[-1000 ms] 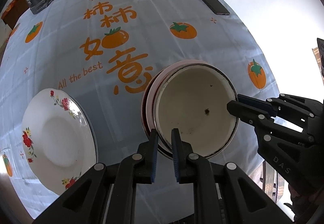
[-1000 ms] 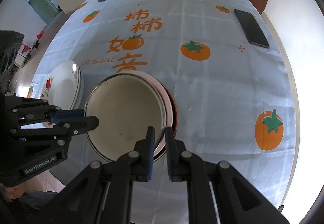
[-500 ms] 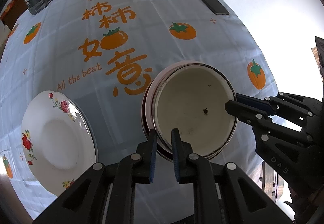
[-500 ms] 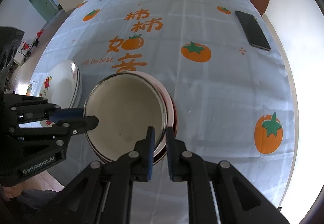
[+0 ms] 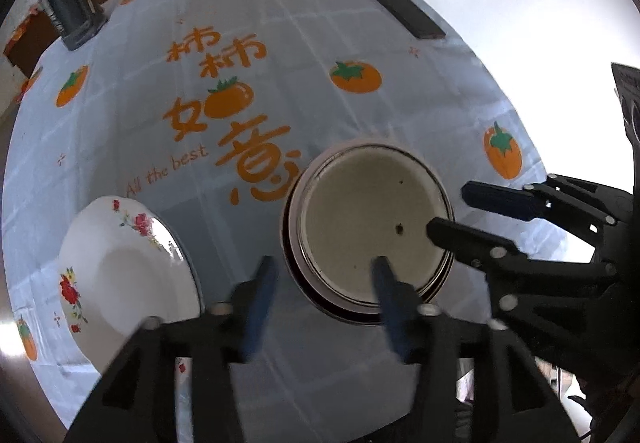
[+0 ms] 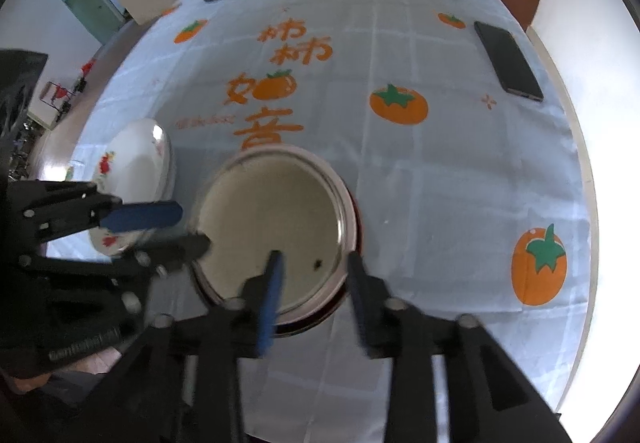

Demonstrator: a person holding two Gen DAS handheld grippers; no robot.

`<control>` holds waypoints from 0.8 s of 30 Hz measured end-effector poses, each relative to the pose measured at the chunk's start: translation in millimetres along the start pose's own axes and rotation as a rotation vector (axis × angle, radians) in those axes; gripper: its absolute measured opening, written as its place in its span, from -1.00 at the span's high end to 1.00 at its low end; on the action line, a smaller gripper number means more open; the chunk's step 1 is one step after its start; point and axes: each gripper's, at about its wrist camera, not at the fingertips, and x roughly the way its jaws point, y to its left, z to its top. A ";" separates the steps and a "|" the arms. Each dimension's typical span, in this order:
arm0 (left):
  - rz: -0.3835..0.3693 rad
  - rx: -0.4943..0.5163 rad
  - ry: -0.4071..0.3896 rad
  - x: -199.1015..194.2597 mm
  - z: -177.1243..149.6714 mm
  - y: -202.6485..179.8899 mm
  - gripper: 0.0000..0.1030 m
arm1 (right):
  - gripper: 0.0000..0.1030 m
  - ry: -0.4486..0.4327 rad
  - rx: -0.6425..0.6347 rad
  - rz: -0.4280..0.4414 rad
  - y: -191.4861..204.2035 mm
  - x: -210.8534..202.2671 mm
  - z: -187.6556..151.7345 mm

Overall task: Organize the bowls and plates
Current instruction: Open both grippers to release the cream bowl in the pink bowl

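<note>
1. Left tongs (image 5: pixel 322 283) are spreading wide apart, straddling the near rim of the stacked bowls (image 5: pixel 370 231) without gripping.
2. Right tongs (image 6: pixel 314 277) are opening too, astride the stack's edge on their side.
3. Stack sits mid-worktop (image 5: pixel 280 55), flowered plate (image 5: pixel 124 275) just beside it.

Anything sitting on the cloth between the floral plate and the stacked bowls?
Nothing; between the floral plate and the stacked bowls only bare tablecloth shows, clearest in the left wrist view.
</note>
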 end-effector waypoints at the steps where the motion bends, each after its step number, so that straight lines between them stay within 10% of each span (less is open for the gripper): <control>1: -0.008 -0.008 -0.002 -0.7 0.0 2.8 -0.21 | 0.18 -0.006 0.003 -0.003 -1.2 -2.8 0.4; 24: -0.003 -0.087 0.034 18.0 -3.3 15.5 -0.22 | 0.07 -0.023 0.081 -0.001 -18.9 4.7 -9.3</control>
